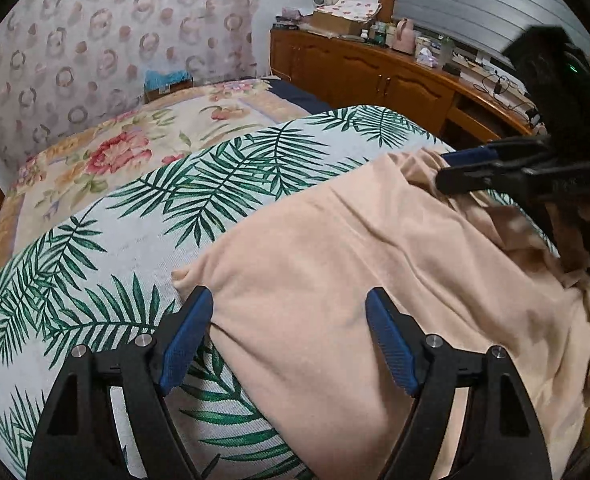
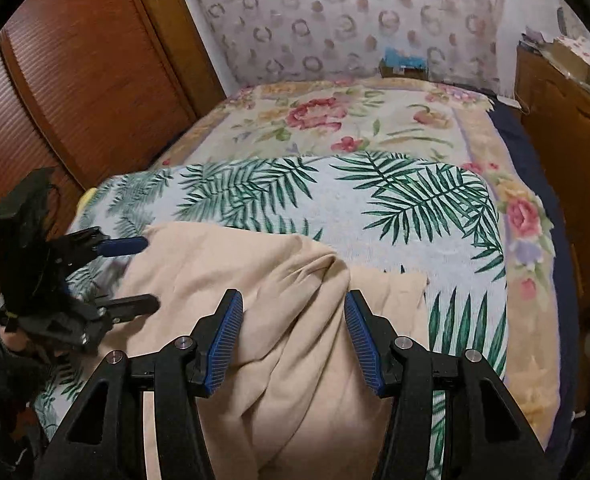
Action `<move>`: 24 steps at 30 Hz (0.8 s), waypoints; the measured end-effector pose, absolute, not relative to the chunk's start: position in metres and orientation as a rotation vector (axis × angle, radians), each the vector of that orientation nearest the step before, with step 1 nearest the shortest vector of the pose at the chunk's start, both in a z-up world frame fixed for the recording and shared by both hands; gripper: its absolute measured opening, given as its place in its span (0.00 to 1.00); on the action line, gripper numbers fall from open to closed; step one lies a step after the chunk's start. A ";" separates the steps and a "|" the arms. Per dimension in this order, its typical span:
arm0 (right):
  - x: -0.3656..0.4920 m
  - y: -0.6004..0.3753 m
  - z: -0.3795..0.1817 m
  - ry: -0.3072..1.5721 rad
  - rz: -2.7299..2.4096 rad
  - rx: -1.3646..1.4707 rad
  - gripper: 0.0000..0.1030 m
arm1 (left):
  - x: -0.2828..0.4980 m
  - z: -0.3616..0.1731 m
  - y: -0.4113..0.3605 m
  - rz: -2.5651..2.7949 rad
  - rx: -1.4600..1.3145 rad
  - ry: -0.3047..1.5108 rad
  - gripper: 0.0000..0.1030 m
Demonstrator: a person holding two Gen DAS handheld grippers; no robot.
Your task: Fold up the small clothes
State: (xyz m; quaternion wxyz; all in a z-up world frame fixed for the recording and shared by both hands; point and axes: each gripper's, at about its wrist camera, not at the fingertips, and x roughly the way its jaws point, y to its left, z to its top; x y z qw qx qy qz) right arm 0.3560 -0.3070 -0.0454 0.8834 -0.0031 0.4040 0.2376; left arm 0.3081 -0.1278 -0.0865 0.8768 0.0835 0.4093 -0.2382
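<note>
Two grippers work over a peach garment [image 1: 375, 280] lying on the palm-leaf cloth [image 1: 135, 240] on the bed. Left gripper [image 1: 289, 312]: jaws wide, empty, above its flat edge. Right gripper [image 2: 293, 312]: jaws half-open around a bunched fold; whether they grip it is unclear.

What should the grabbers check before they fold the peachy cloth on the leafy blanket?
1. Peach garment lies on the palm-leaf blanket: ok.
2. Garment is flat: not ok, it is bunched into a ridge near the right gripper.
3. Left gripper jaws stand open over the garment's left edge: ok.
4. Right gripper grips cloth: cannot tell; a fold runs between its jaws, pads apart from it.
5. Grippers are apart from each other: ok.
6. Far corner lies flat: ok.
</note>
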 end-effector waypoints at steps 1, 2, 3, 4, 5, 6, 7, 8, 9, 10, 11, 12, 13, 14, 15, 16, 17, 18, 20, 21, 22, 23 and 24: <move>0.360 -0.306 -0.047 0.852 0.491 -0.005 0.53 | 0.307 -0.087 -0.130 -0.494 0.185 0.854 0.79; 0.361 -0.305 -0.047 0.858 0.495 -0.002 0.53 | 0.306 -0.087 -0.130 -0.491 0.191 0.853 0.79; 0.362 -0.304 -0.047 0.862 0.497 0.001 0.53 | 0.307 -0.088 -0.130 -0.489 0.196 0.854 0.79; 0.363 -0.303 -0.047 0.865 0.499 -0.001 0.53 | 0.306 -0.088 -0.131 -0.487 0.201 0.854 0.79; 0.363 -0.301 -0.048 0.865 0.502 -0.006 0.53 | 0.306 -0.089 -0.131 -0.492 0.204 0.857 0.83; 0.363 -0.300 -0.047 0.862 0.510 -0.009 0.53 | 0.306 -0.089 -0.132 -0.495 0.209 0.859 0.86; 0.362 -0.299 -0.047 0.859 0.520 -0.014 0.42 | 0.306 -0.090 -0.134 -0.496 0.220 0.863 0.87; 0.361 -0.299 -0.046 0.864 0.533 -0.021 0.34 | 0.305 -0.091 -0.136 -0.492 0.235 0.861 0.87; 0.361 -0.297 -0.046 0.865 0.540 -0.033 0.23 | 0.305 -0.090 -0.136 -0.492 0.234 0.862 0.88; 0.360 -0.296 -0.045 0.859 0.539 -0.052 0.14 | 0.305 -0.090 -0.137 -0.494 0.230 0.864 0.88; 0.357 -0.297 -0.043 0.851 0.539 -0.069 0.10 | 0.304 -0.090 -0.138 -0.496 0.226 0.865 0.88; 0.356 -0.297 -0.040 0.842 0.537 -0.077 0.09 | 0.303 -0.090 -0.136 -0.496 0.225 0.866 0.90; 0.354 -0.299 -0.038 0.829 0.533 -0.078 0.07 | 0.303 -0.091 -0.138 -0.494 0.230 0.868 0.90; 0.352 -0.301 -0.036 0.817 0.528 -0.079 0.06 | 0.303 -0.090 -0.137 -0.492 0.232 0.867 0.90; 0.352 -0.302 -0.033 0.803 0.516 -0.084 0.05 | 0.304 -0.090 -0.136 -0.492 0.231 0.868 0.90; 0.350 -0.305 -0.029 0.778 0.494 -0.093 0.04 | 0.303 -0.090 -0.136 -0.493 0.229 0.869 0.91; 0.348 -0.308 -0.026 0.757 0.468 -0.103 0.04 | 0.303 -0.090 -0.136 -0.492 0.230 0.868 0.91; 0.348 -0.311 -0.024 0.742 0.445 -0.109 0.04 | 0.303 -0.090 -0.137 -0.491 0.231 0.867 0.91; 0.348 -0.317 -0.023 0.733 0.394 -0.103 0.04 | 0.304 -0.090 -0.136 -0.492 0.231 0.868 0.91; 0.350 -0.319 -0.026 0.743 0.381 -0.098 0.04 | 0.303 -0.090 -0.136 -0.492 0.231 0.868 0.91; 0.351 -0.319 -0.029 0.757 0.374 -0.095 0.04 | 0.304 -0.090 -0.136 -0.493 0.230 0.868 0.91; 0.352 -0.320 -0.034 0.775 0.361 -0.092 0.04 | 0.304 -0.090 -0.136 -0.493 0.230 0.868 0.91; 0.352 -0.319 -0.038 0.792 0.347 -0.092 0.04 | 0.304 -0.090 -0.136 -0.493 0.230 0.868 0.91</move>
